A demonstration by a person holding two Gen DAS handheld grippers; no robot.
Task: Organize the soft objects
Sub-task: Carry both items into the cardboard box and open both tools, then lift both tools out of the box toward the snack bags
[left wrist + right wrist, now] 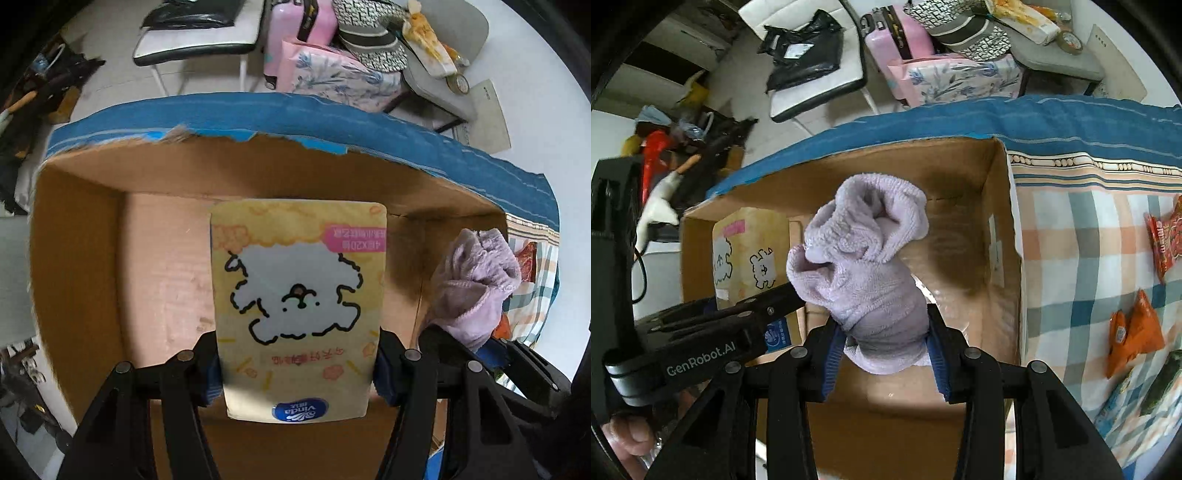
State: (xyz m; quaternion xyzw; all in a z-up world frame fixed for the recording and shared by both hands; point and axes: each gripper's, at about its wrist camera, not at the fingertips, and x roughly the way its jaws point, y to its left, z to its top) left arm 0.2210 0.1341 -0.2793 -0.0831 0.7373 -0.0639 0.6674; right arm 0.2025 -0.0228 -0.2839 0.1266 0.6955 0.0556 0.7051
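Left claw clamped on the tissue pack, pads squeezing its lower sides; pack sits flat-faced to the camera, over the middle of the box. Right claw pinched shut on the bunched purple cloth, gripping only the lower end; the rest balloons loose above the pads. Cloth hangs over the right half of the box, which looks bare inside.

Box sits on a bed with a blue blanket at the far edge and a plaid sheet to the right. Snack packets lie on the sheet, well apart from the box. Chairs, a pink suitcase and clutter on the floor beyond.

My read: both items are about to be dropped in, step nearly done.

Risks:
- Claws are just beside each other in the right view; the left claw body crosses near the cloth. Lowering both together could knock them, or snag cloth on the left linkage.
- Cloth grip is small and off-centre. Fabric can cling to the pad on release and come back out.
- Pack is soft; hard squeeze dents it, light squeeze lets it slide out crooked.
- Torn far box wall looks flimsy; a bump could shift the box on the soft bed.
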